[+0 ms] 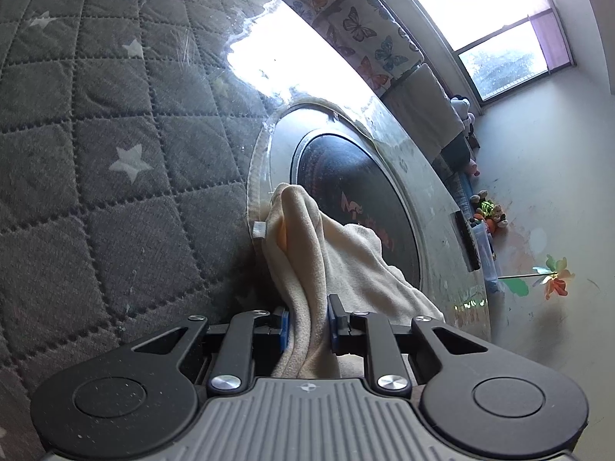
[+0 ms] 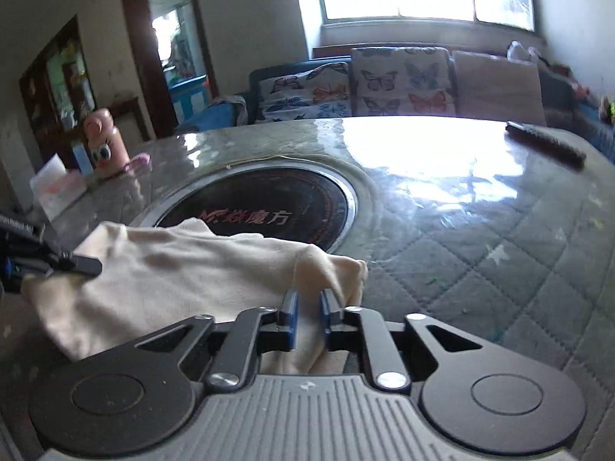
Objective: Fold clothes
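**Both claws clamped on cream garment**

Left claw [image 1: 307, 320] clenched on a bunched fold of the cream garment [image 1: 330, 253]; blue pads [image 1: 283, 326] pressed against cloth on both sides. Right claw [image 2: 307, 313] likewise closed on the garment [image 2: 184, 269] at its near corner. Garment draped between the two, lying on the bench [image 2: 480, 253] with its far edge over the round black inset cooktop [image 2: 269, 207]. Quilted grey star-print cover [image 1: 96, 153] under clear sheeting. Dark remote [image 2: 546, 142] near far edge. Pink bottle [image 2: 107, 138] far left. Butterfly cushions [image 2: 399, 84] beyond, under window.
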The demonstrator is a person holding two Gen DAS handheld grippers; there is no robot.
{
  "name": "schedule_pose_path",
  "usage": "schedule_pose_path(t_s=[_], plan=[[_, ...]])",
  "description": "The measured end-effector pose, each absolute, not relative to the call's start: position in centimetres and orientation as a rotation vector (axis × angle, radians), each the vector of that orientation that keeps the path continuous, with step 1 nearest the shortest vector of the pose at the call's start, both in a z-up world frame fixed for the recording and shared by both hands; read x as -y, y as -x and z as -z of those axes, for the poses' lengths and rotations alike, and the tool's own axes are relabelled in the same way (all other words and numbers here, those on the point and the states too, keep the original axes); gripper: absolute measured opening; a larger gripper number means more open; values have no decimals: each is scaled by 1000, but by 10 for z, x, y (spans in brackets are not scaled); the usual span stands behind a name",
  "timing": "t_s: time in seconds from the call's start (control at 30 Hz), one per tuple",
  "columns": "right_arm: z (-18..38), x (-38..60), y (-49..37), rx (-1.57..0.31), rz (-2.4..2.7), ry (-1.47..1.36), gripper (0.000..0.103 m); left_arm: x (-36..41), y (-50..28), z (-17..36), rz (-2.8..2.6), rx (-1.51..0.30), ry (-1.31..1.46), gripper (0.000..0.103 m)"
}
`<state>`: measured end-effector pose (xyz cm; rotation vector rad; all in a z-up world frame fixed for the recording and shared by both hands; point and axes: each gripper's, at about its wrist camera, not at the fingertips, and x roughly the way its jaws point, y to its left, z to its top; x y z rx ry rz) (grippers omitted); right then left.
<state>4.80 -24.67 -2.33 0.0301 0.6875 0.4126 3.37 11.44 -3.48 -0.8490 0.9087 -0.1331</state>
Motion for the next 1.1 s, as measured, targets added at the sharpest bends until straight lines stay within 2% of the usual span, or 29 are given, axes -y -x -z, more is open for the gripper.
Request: schedule_pose_path(t_s=[0.03,0.33,0.37,0.43,0.53,0.87,1.1], plan=[[23,249,-47,-682,-397,-28,40,-114,-34,34,132,-909,842,20],[32,262,-57,-723,-377,-155,40,-110,-33,31,133,-902,778,20],[32,262,-58,-728,-379,-167,38,-109,-33,30,134,-899,771,20],[32,263,-60,-742,-390,-194,25,-108,-33,29,134,-893,753,20],[32,263,-62,-746,-392,-223,13,-106,-31,26,130,-876,714,17],[3,245,-55,-674,-428,-209,9,-110,-16,6,139,-800,663,15],[-20,199,-61,-650,-531,-151,8,-144,11,-9,80,-737,674,15]])
